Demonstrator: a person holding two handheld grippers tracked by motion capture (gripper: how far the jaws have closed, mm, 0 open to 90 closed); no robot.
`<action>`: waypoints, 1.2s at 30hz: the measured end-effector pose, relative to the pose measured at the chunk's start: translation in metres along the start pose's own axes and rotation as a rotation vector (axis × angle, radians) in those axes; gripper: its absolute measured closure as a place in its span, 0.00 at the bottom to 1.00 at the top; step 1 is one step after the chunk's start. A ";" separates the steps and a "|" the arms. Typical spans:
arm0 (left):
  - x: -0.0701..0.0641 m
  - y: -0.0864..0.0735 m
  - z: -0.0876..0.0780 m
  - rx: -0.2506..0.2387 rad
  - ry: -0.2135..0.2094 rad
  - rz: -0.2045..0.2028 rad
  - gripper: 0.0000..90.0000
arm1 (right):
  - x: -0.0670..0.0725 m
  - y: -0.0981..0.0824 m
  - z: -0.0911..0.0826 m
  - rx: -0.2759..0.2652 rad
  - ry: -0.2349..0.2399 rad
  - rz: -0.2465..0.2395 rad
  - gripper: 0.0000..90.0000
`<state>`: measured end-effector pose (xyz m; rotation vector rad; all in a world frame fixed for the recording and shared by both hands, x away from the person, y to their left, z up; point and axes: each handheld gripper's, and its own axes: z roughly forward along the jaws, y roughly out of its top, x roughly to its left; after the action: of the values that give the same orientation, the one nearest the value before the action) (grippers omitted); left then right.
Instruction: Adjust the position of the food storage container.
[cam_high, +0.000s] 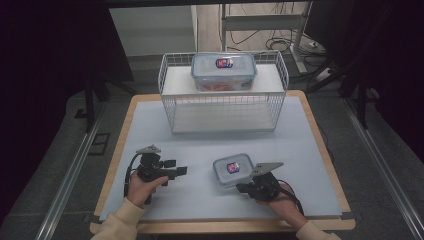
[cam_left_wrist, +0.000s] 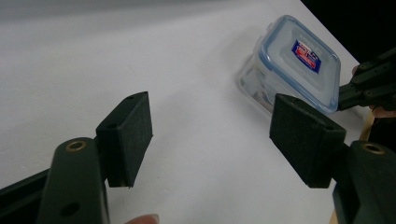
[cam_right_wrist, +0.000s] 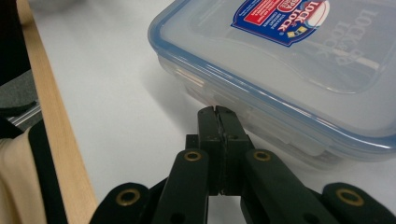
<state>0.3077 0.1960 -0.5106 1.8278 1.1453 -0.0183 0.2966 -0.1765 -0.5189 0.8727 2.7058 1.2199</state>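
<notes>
Low: right tool (cam_right_wrist: 215, 112) beside container (cam_right_wrist: 299, 70)

Container (cam_right_wrist: 299, 65) clear glossy plastic; table edge (cam_right_wrist: 51, 116) pale wood; white wire basket (cam_high: 223, 92); tongs (cam_right_wrist: 217, 114) matt black.

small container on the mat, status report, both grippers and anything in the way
Left gripper open, off the small container. Right gripper shut, empty, tips at its near side. Big container sits on the wire rack. Nothing between.

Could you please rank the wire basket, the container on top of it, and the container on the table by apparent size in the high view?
1. Wire basket
2. Container on the basket
3. Container on the table, partly covered by the right gripper
</notes>
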 end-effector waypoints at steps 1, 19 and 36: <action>0.000 0.000 0.000 0.000 0.000 0.000 0.33 | 0.000 0.001 0.001 0.001 0.001 0.003 0.99; 0.000 -0.001 0.001 0.004 -0.003 0.004 0.33 | 0.024 0.011 0.023 -0.001 -0.032 -0.077 0.99; 0.001 -0.002 0.001 0.003 -0.006 0.001 0.33 | 0.032 0.029 0.048 -0.042 -0.066 -0.049 0.99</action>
<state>0.3078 0.1966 -0.5127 1.8297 1.1407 -0.0256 0.2959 -0.1122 -0.5255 0.8212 2.6243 1.2114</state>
